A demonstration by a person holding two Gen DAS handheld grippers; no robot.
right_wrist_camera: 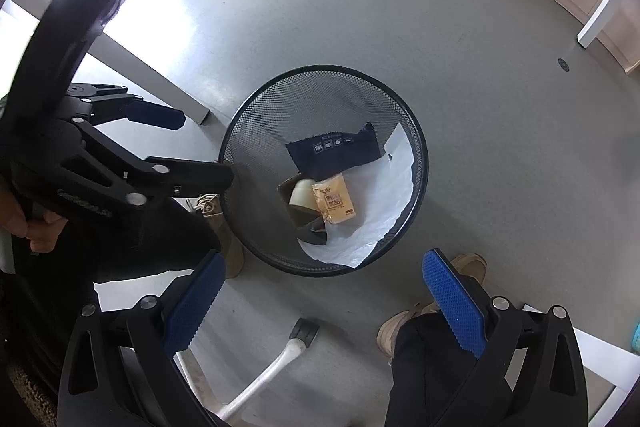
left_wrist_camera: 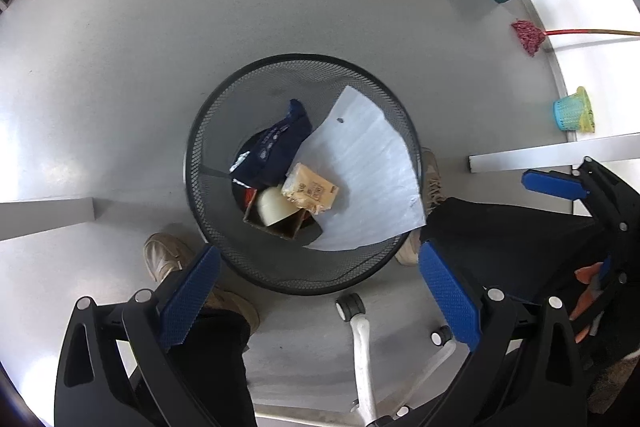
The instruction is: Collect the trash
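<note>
item: black mesh bin (left_wrist_camera: 304, 267), on grey floor (left_wrist_camera: 200, 27) between the person's shoes. contents: white sheet (left_wrist_camera: 368, 179) leaning on the inner wall, dark blue pouch (left_wrist_camera: 280, 143), yellow packet (left_wrist_camera: 310, 193), cream cup (left_wrist_camera: 274, 205) in a brown carton (left_wrist_camera: 280, 225).
left gripper (left_wrist_camera: 320, 303): jaws spread, empty, above the bin.
right gripper (right_wrist_camera: 320, 307): jaws spread, empty, above the bin.
handling note: release only while centred over the rim; lift clear before seeking further litter.

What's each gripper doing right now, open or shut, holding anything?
Left gripper: open, empty, above the mesh bin.
Right gripper: open, empty, also above the bin.
</note>
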